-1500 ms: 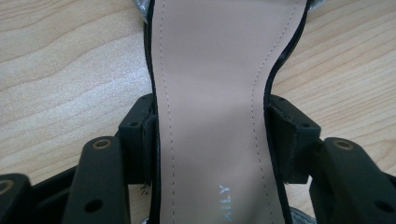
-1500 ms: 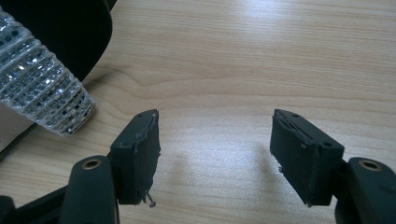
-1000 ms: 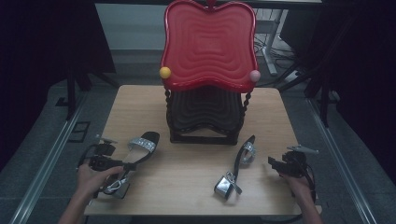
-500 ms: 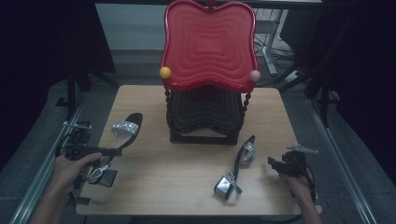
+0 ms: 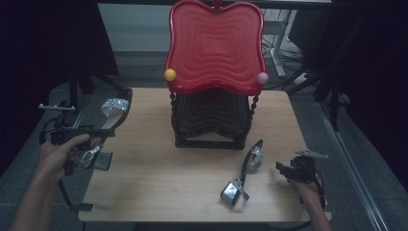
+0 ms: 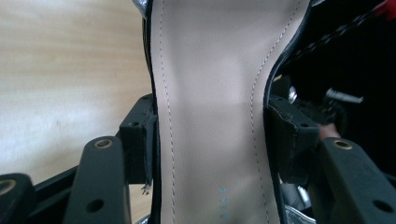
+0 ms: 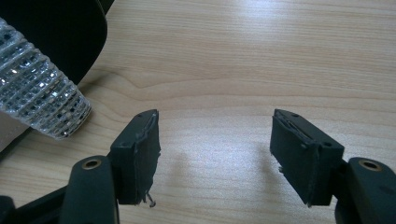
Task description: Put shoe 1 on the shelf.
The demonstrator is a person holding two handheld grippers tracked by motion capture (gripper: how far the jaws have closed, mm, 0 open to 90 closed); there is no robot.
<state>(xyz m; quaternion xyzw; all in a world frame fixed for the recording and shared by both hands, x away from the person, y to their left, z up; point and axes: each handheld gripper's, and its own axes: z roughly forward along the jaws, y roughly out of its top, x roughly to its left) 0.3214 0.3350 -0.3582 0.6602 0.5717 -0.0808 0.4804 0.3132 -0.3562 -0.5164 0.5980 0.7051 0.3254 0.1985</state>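
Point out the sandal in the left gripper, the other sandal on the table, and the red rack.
held sandal (image 5: 117, 107), high view, on its rhinestone toe strap.
sandal on the table (image 5: 244, 169), high view, on the middle of its sole.
red rack (image 5: 215, 45), high view, on the middle of its ribbed red top tray.

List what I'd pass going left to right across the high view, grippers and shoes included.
Left gripper clamped on a black sandal lifted at the table's left edge → red and black shoe rack → second sandal lying on the table → right gripper, jaws open.
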